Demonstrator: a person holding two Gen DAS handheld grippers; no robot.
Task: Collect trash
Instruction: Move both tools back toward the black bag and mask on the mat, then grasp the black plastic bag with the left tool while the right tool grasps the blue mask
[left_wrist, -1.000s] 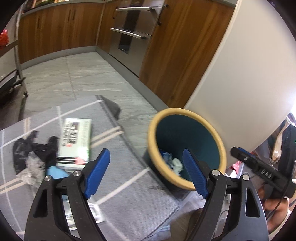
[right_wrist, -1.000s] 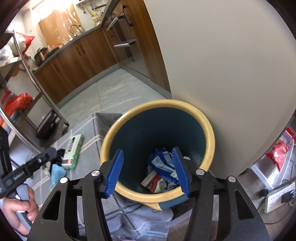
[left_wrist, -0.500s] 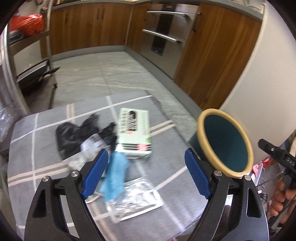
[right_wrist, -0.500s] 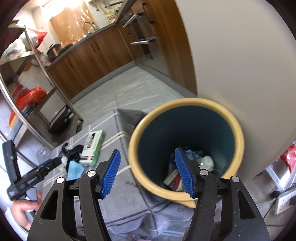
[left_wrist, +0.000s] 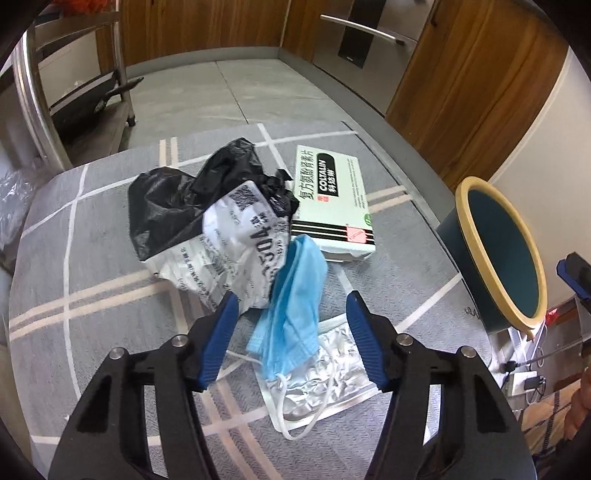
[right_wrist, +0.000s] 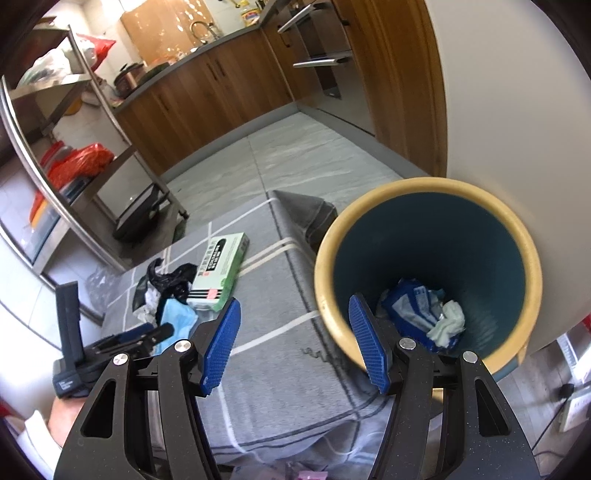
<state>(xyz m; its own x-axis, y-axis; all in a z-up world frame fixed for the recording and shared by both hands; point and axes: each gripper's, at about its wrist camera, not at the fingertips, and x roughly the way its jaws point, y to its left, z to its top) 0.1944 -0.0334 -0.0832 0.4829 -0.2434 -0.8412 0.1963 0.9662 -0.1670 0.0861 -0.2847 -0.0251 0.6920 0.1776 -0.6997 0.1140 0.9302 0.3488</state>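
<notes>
Reach-and-pick step of trash collection, judged under way. Left gripper (left_wrist: 288, 314) over a grey striped mat (left_wrist: 110, 295), jaws apart and just narrowed around a crumpled blue face mask (left_wrist: 295, 295), pads not yet pressing it. Mask near the middle of the mat, long axis running from near-left to far-right, ear loops trailing toward the near edge over a silvery wrapper (left_wrist: 332, 369). Just beyond: crumpled white paper (left_wrist: 236, 254), black plastic bag (left_wrist: 177, 199) and a green-and-white medicine box (left_wrist: 332, 199), long side pointing away. Bin (right_wrist: 424, 277) at the right, well apart, upright, some scraps already inside. Right gripper (right_wrist: 295, 339) near the bin rim, jaws apart, empty. Next, probably: lower, close on the mask, carry right to the bin.
</notes>
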